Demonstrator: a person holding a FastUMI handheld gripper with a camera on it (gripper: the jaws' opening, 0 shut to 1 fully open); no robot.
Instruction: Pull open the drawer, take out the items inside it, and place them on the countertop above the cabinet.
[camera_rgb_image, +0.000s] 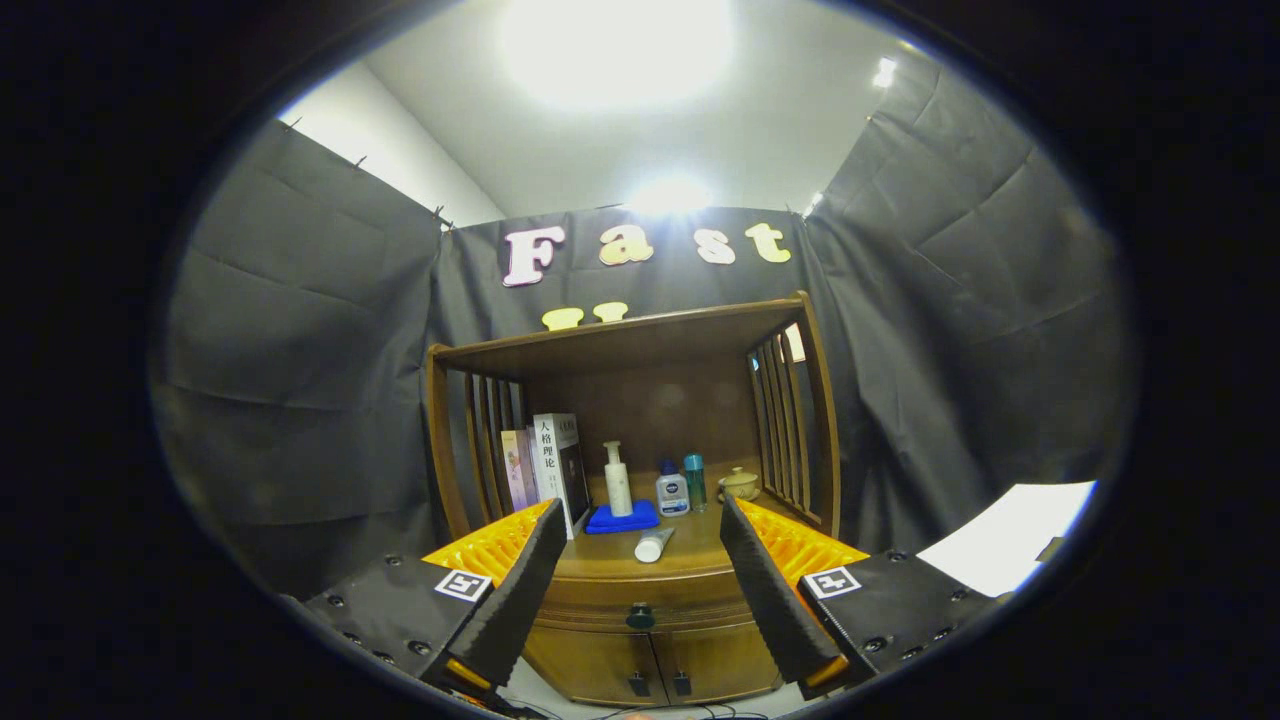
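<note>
Held wide apart, the gripper (640, 590) grasps nothing (open air between its fingers), short of the closed drawer (640, 600) and its knob (640, 617). Beyond, a white tube (653, 544) lies near the countertop's (700, 555) front edge.

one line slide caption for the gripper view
Open gripper faces a wooden cabinet, its drawer shut, knob between the fingers.

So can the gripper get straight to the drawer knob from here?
Probably yes. The gripper is open, and the drawer knob sits between its fingers, some way ahead, with nothing in front of it. The drawer looks closed.
</note>
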